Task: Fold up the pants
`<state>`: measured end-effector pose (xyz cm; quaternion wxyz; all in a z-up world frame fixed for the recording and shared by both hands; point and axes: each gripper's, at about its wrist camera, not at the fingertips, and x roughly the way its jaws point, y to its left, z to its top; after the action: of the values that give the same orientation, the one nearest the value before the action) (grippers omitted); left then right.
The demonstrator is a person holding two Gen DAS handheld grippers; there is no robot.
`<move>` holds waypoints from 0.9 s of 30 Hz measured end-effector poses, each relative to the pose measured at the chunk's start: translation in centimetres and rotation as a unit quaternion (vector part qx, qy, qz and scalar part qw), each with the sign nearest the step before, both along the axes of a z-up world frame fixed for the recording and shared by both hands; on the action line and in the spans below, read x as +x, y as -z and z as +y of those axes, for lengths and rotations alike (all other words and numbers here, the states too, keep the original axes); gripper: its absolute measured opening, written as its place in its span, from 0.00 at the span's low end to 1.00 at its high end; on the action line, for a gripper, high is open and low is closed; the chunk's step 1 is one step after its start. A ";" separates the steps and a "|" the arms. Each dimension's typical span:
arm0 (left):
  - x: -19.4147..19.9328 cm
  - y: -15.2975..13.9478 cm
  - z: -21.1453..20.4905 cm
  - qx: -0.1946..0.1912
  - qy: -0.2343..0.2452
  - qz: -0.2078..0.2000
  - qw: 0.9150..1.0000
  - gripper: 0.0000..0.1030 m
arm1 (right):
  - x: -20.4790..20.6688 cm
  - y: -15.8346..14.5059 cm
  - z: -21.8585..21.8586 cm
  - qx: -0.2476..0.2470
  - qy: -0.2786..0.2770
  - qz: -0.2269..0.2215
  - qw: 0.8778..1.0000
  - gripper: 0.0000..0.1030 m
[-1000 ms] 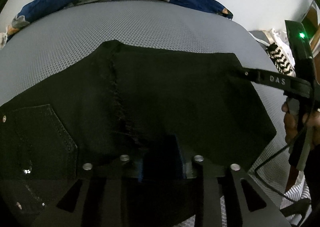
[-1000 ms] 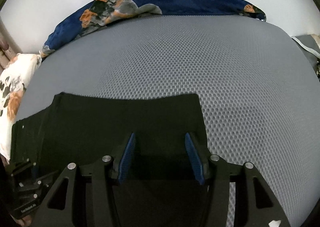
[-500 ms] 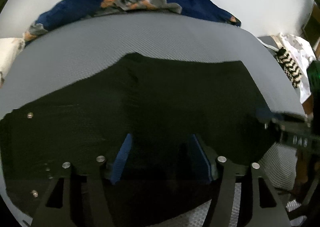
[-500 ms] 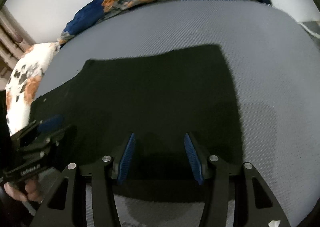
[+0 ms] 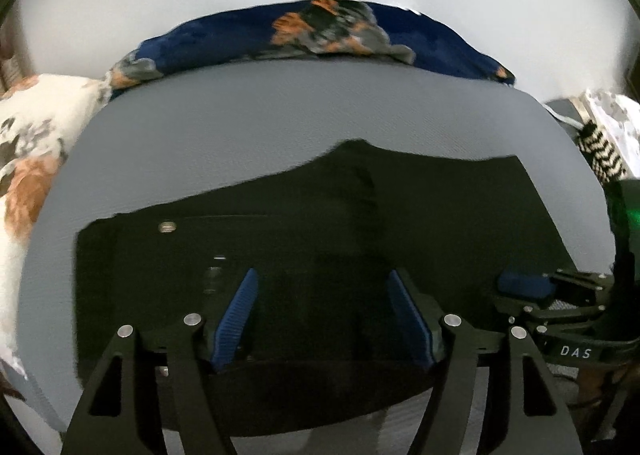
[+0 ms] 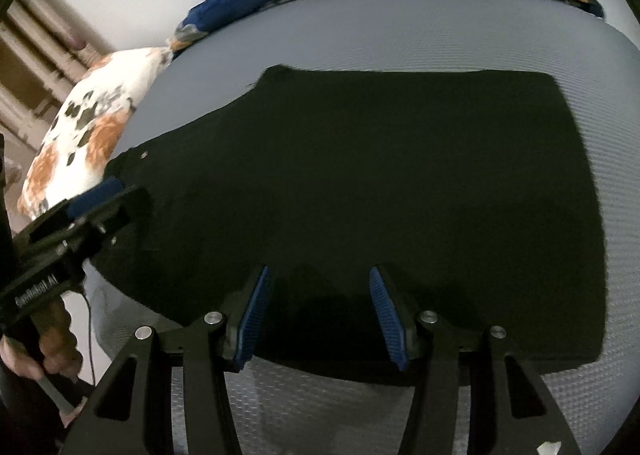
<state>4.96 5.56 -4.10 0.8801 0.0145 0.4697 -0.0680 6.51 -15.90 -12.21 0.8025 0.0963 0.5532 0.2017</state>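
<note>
Black pants [image 5: 360,223] lie folded flat on the grey mesh bed surface [image 5: 280,111]; they also fill the right wrist view [image 6: 380,183]. My left gripper [image 5: 324,315] is open and empty, hovering over the pants' near edge. My right gripper [image 6: 318,313] is open and empty above the near edge too. The right gripper shows at the right of the left wrist view [image 5: 532,287]. The left gripper shows at the left of the right wrist view [image 6: 80,215], by the waistband end.
A dark blue floral blanket [image 5: 320,35] lies along the far edge. A white and orange floral pillow [image 6: 88,123] sits at the left. A black-and-white patterned cloth [image 5: 600,151] lies off the right side. The bed's front edge is just below the grippers.
The left gripper has opened and let go of the pants. Both grippers have pulled back and risen, so more of the pants shows.
</note>
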 end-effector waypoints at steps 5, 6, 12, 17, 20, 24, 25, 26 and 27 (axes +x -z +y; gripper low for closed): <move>0.0 -1.4 5.6 -0.002 -0.046 -0.005 0.999 0.68 | 0.4 0.0 2.5 0.008 -0.027 0.004 1.000 0.49; 0.0 -1.6 7.1 -0.004 -0.060 -0.005 0.998 0.68 | 0.5 0.0 2.8 0.009 -0.030 0.004 0.999 0.49; 0.2 -1.6 15.6 -0.042 -0.132 0.014 0.990 0.68 | 1.3 -0.6 4.6 0.013 -0.047 0.004 0.999 0.49; 0.7 0.4 21.1 -0.117 -0.141 0.075 0.980 0.68 | 2.8 -2.3 4.2 0.029 -0.030 -0.006 0.999 0.49; 1.2 1.5 22.9 -0.160 -0.127 0.105 0.973 0.68 | 3.7 -3.2 3.3 0.043 -0.007 -0.008 0.999 0.50; 2.2 3.1 24.9 -0.200 -0.107 0.137 0.964 0.68 | 4.7 -4.1 2.7 0.051 0.020 -0.011 0.998 0.50; 2.4 3.5 25.2 -0.206 -0.105 0.144 0.962 0.68 | 4.9 -4.2 2.7 0.048 0.025 -0.012 0.998 0.50; 2.7 4.0 25.5 -0.209 -0.103 0.152 0.961 0.68 | 5.1 -4.3 2.7 0.044 0.029 -0.012 0.999 0.50; 2.9 4.4 25.7 -0.214 -0.098 0.156 0.959 0.68 | 5.1 -4.3 2.7 0.041 0.032 -0.011 0.999 0.50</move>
<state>7.83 31.27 -8.46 0.7808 -0.2310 0.5747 -0.0817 11.61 -13.18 -7.87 0.8098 0.1449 0.5323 0.1996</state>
